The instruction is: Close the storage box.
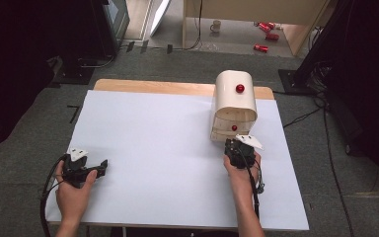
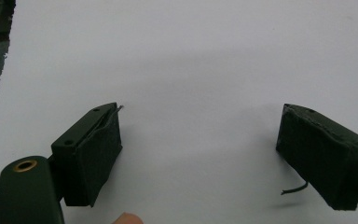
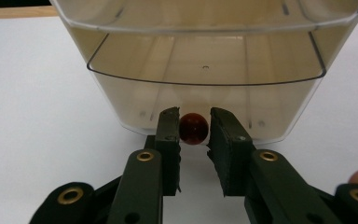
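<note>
at the near face of the bread box (image 1: pixel 234 101), my right gripper (image 3: pixel 194 128) clenches the lower red knob (image 3: pixel 194 128) to pull; left gripper (image 2: pixel 200 154) rests released on the surface (image 1: pixel 168 148).

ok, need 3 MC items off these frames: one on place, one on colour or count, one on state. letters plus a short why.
1. Where on the white table does the cream box stand?
A. far right part
B. near left corner
C. dead centre

2. What colour is the knob on the clear lower drawer?
A. blue
B. dark red
C. yellow

3. How do the left gripper jaws stand?
A. clamped on a knob
B. wide apart over bare table
C. shut on a cable

Key: 1 A, the high view shows the box toward the far right edge. 2 B, the right gripper is shut on a dark red knob. 3 B, nothing lies between its pads.
</note>
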`<state>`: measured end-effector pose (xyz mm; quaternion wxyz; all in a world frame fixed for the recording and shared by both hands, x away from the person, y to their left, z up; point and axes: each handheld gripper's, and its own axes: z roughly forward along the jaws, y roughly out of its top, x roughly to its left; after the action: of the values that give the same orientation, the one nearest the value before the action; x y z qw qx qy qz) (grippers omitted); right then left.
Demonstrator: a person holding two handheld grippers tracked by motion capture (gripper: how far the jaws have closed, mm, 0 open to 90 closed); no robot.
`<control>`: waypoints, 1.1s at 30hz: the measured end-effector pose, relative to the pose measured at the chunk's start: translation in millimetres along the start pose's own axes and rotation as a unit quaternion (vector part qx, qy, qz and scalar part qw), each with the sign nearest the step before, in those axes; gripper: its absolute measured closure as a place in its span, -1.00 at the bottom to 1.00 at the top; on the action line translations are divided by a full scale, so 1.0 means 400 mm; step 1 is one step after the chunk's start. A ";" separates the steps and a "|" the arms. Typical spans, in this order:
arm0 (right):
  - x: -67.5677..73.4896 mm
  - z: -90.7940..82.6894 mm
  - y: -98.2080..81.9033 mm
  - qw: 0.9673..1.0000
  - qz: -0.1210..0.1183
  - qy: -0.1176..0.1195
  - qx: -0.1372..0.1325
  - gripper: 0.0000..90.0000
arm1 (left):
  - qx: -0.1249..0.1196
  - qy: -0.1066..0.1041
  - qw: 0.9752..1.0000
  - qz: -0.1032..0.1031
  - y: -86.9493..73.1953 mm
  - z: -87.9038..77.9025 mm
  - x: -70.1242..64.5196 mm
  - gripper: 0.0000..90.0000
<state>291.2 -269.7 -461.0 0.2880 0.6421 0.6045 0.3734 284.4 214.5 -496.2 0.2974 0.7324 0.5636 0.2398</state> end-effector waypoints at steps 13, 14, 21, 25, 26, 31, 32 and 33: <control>-0.010 -0.005 -0.001 0.998 -0.033 0.053 0.019 0.05 | 0.000 0.000 1.000 0.000 0.000 0.000 0.000 -0.69; -0.011 -0.007 -0.003 0.997 -0.037 0.061 0.024 -0.05 | 0.000 0.000 1.000 0.000 0.000 0.000 0.000 -0.69; -0.032 -0.037 -0.020 0.994 -0.054 0.084 0.050 -0.72 | 0.000 0.000 1.000 0.000 0.000 0.000 0.000 -0.69; -0.058 -0.062 -0.034 0.992 -0.061 0.093 0.052 -0.91 | 0.000 0.000 1.000 0.000 0.000 0.000 0.000 -0.69; -0.067 -0.068 -0.037 0.993 -0.060 0.093 0.053 -0.93 | 0.000 0.000 1.000 0.000 0.000 0.000 0.000 -0.69; -0.111 -0.097 -0.054 0.994 -0.054 0.078 0.056 -0.95 | 0.000 0.000 1.000 0.000 0.000 0.000 0.000 -0.69; -0.120 -0.101 -0.059 0.994 -0.055 0.076 0.057 -0.95 | 0.000 0.000 1.000 0.000 0.000 0.000 0.000 -0.69; -0.129 -0.106 -0.064 0.994 -0.054 0.072 0.059 -0.95 | 0.000 0.000 1.000 0.000 0.000 0.000 0.000 -0.69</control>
<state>242.2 -321.6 -465.1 0.2250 0.5957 0.6786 0.3662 284.4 214.4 -496.3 0.2975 0.7323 0.5634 0.2403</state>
